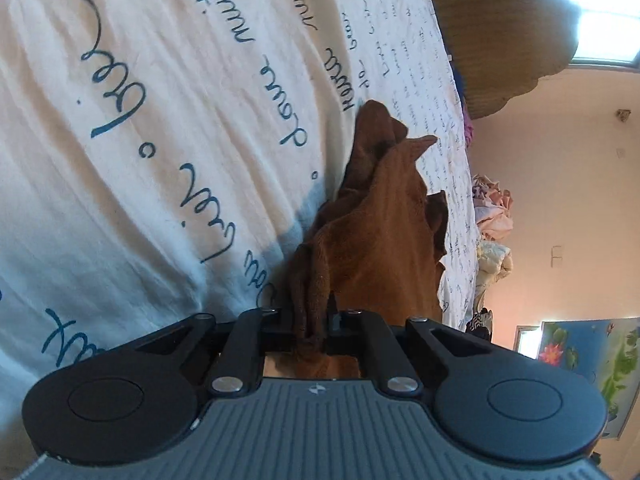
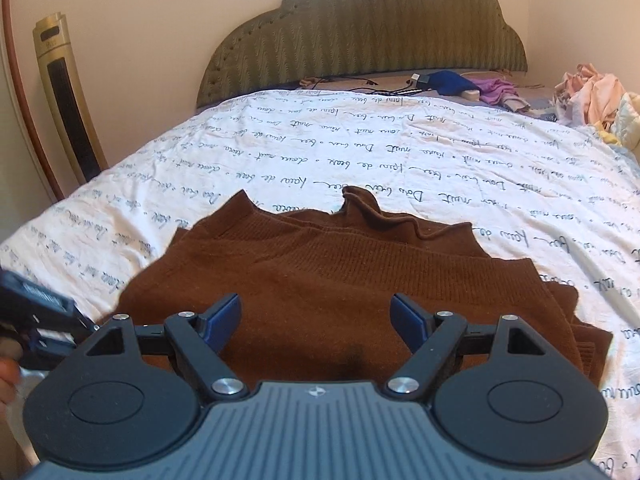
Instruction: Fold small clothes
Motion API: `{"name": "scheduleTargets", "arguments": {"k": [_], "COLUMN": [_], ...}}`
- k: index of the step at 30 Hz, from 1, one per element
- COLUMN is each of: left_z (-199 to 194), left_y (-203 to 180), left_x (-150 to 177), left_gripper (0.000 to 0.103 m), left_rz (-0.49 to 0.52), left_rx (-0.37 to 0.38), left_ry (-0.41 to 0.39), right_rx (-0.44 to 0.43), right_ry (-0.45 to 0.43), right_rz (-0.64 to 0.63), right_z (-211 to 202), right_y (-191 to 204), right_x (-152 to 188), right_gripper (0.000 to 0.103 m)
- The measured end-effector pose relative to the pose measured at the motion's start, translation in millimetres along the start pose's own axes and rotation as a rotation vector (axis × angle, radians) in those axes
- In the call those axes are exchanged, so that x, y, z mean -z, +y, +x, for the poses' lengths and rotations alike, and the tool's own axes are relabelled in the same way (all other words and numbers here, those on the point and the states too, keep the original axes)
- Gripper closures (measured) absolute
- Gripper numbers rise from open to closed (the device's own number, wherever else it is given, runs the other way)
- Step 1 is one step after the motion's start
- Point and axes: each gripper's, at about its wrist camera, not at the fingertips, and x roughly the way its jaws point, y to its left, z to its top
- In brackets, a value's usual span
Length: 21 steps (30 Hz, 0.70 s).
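The brown sweater [image 2: 328, 276] lies partly folded on the near part of the bed [image 2: 360, 152]. The left gripper [image 1: 316, 320] is clamped on a bunched edge of it — the right gripper [image 2: 316, 316] hovers above, fingers apart.

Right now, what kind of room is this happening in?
Most likely a bedroom. A padded green headboard stands against the wall behind a bed covered by a white sheet printed with handwriting, loose clothes are piled at its far corner, and a brown knit garment lies on the sheet.
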Motion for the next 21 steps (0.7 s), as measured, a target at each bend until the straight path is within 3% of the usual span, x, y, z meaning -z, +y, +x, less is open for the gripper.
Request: {"name": "scheduleTargets", "arguments": {"k": [5, 11, 17, 21], "left_z": [-8, -18, 22, 60], "left_y": [-16, -91, -160, -167], "left_x": [6, 23, 71, 98], "left_gripper": [0.095, 0.095, 0.095, 0.095], "left_rz": [0.109, 0.456, 0.79, 0.866], "left_rx": [-0.011, -0.098, -0.169, -0.191], "left_ry": [-0.053, -0.1, -0.062, -0.003], "right_rx": [-0.006, -0.04, -0.095, -0.114], "right_ry": [-0.034, -0.067, -0.08, -0.065], "right_rz": [-0.023, 0.066, 0.187, 0.229], "right_z": [1, 1, -6, -5], "right_y": [5, -18, -64, -86], "right_x": [-18, -34, -32, -26], "right_gripper": [0.021, 0.021, 0.021, 0.021]}}
